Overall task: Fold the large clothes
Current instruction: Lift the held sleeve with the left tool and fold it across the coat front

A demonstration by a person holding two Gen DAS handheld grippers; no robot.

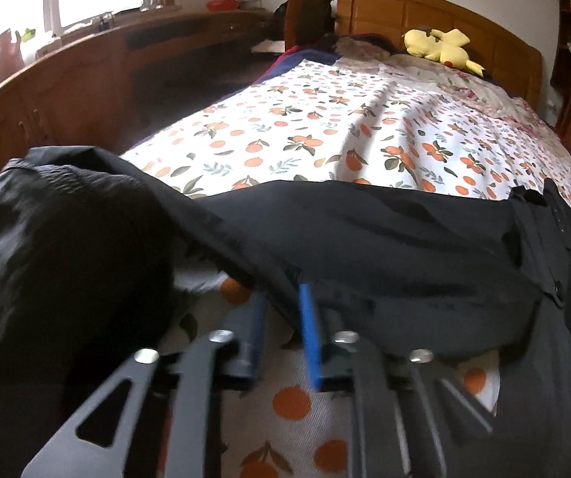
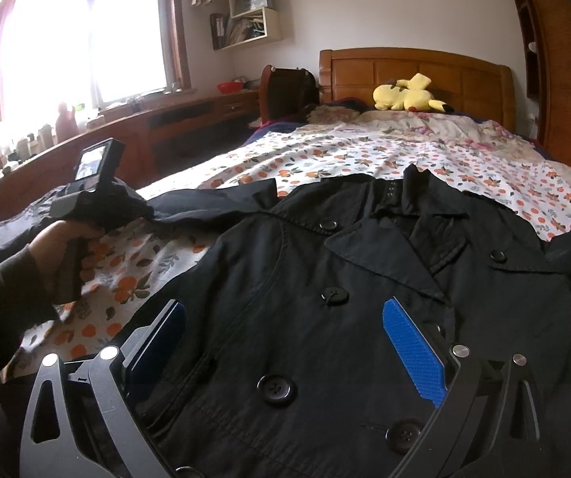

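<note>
A: Where is the coat?

B: The black double-breasted coat [image 2: 349, 318] lies face up on the bed [image 2: 484, 167], spread over the orange-print bedspread [image 1: 325, 119], collar toward the wooden headboard [image 2: 416, 75] and big black buttons [image 2: 276, 389] running down the front. Its left-side sleeve [image 2: 213, 203] stretches out sideways across the print.

A: And the left tool?

B: The left tool [image 1: 281, 302] sits at that sleeve. Its blue pads [image 1: 309, 338] are drawn close together, with the tips tucked in under the edge of the sleeve's dark cloth. The tips themselves are hidden and the picture is smeared, so I take it as clamped on the sleeve edge. From the right wrist view you see the person's left hand [image 2: 66, 247] in a dark cuff gripping the handle, with a small screen [image 2: 92, 161] mounted on top.

A: The right tool?

B: The right tool [image 2: 285, 342] hovers over the coat's front with its jaws wide apart, one blue pad on each side of the button row. Nothing is pinched between them; whether the tips touch the cloth I cannot tell.

A: Anything else on the bed?

B: A yellow plush toy [image 2: 405, 95] lies by the headboard, well apart from the coat, on a rumpled floral quilt [image 2: 424, 127]. A low wooden cabinet [image 2: 189, 115] runs beneath the bright window [image 2: 86, 40] beside the bed.
</note>
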